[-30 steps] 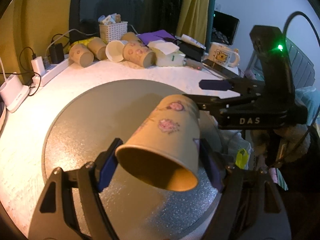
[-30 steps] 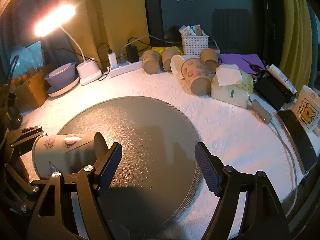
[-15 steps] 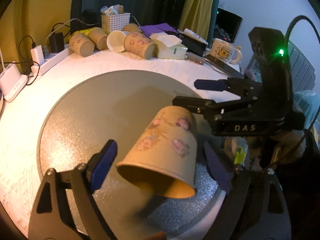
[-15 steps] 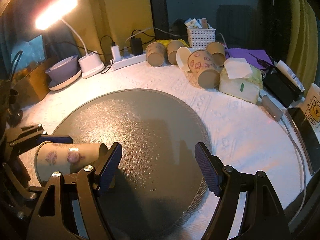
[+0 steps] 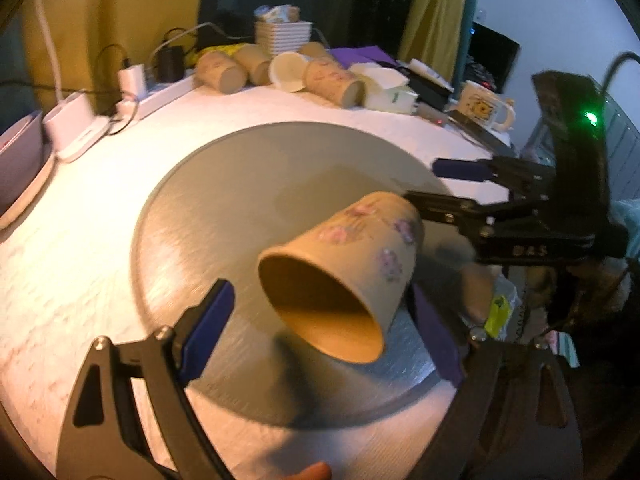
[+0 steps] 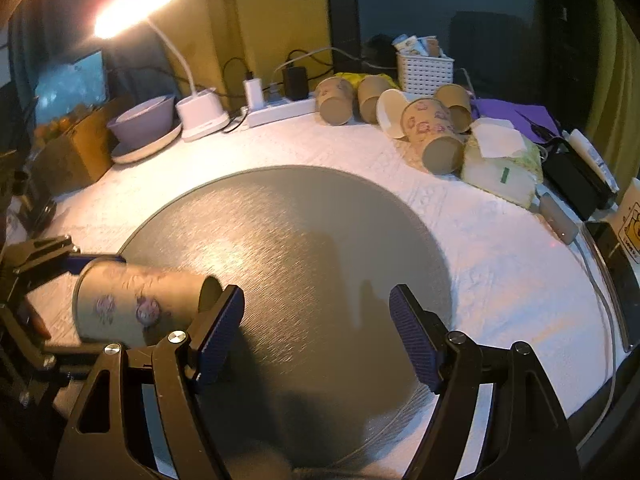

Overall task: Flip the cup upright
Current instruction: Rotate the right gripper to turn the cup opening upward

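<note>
A tan paper cup with pink flower prints lies on its side on the round grey mat, its open mouth toward my left camera. My left gripper is open around the cup's mouth end; the left pad stands clear of it, and the right pad is partly hidden behind the rim. In the right wrist view the same cup lies at the left, between the left gripper's fingers. My right gripper is open and empty over the mat, its left pad just beside the cup's base.
Several paper cups lie on their sides at the table's back, by a white basket, a tissue pack and a power strip. A lit desk lamp and a bowl stand at back left. A mug stands right.
My left gripper has opened off the cup and the cup has come down onto the mat on its side. The right gripper has stayed open, nearly still.
</note>
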`<state>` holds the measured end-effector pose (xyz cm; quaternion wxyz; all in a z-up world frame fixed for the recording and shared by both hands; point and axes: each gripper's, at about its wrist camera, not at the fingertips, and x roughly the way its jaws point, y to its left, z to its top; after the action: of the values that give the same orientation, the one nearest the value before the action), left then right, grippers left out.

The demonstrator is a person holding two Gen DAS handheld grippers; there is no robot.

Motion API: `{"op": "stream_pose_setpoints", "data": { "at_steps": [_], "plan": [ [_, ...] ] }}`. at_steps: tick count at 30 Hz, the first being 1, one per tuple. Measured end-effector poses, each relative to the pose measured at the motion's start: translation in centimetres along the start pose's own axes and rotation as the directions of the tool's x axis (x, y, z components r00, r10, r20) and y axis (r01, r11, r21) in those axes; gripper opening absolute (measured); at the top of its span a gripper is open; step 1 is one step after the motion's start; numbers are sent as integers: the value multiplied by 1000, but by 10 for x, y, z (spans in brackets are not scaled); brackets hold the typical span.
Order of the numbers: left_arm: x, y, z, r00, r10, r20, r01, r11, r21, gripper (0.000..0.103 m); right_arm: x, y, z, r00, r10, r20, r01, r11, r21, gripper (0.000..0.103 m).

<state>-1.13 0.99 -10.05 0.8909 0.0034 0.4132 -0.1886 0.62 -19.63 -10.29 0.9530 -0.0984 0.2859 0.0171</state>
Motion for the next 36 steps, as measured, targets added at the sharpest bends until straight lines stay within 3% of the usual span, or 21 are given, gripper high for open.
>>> {"op": "stream_pose_setpoints", "data": {
  "at_steps": [6, 10, 17, 27, 31, 36],
  "plan": [
    [-13, 14, -14, 999, 40, 7, -40, 998, -48, 89, -16, 11, -5, 1000, 10, -2, -10, 999, -52, 78],
    [-20, 30, -22, 997, 78, 14, -76, 991, -110, 89, -31, 27, 3, 998, 66, 7, -64, 987, -148, 78],
    [-40, 62, -38, 991, 125, 48, -111, 966, -234, 89, -23, 89, 20, 984, 167, -56, -176, 909, -377, 78],
    [-50, 92, -44, 984, 159, 84, -125, 941, -314, 89, 29, 147, 26, 975, 78, -210, -191, 778, -598, 78],
    [-52, 99, -45, 983, 166, 84, -130, 937, -323, 89, 44, 158, 29, 967, 47, -251, -199, 753, -627, 78],
    [-55, 101, -43, 982, 162, 100, -121, 938, -325, 89, 56, 165, 36, 953, 36, -302, -225, 750, -622, 78]
  ]
}}
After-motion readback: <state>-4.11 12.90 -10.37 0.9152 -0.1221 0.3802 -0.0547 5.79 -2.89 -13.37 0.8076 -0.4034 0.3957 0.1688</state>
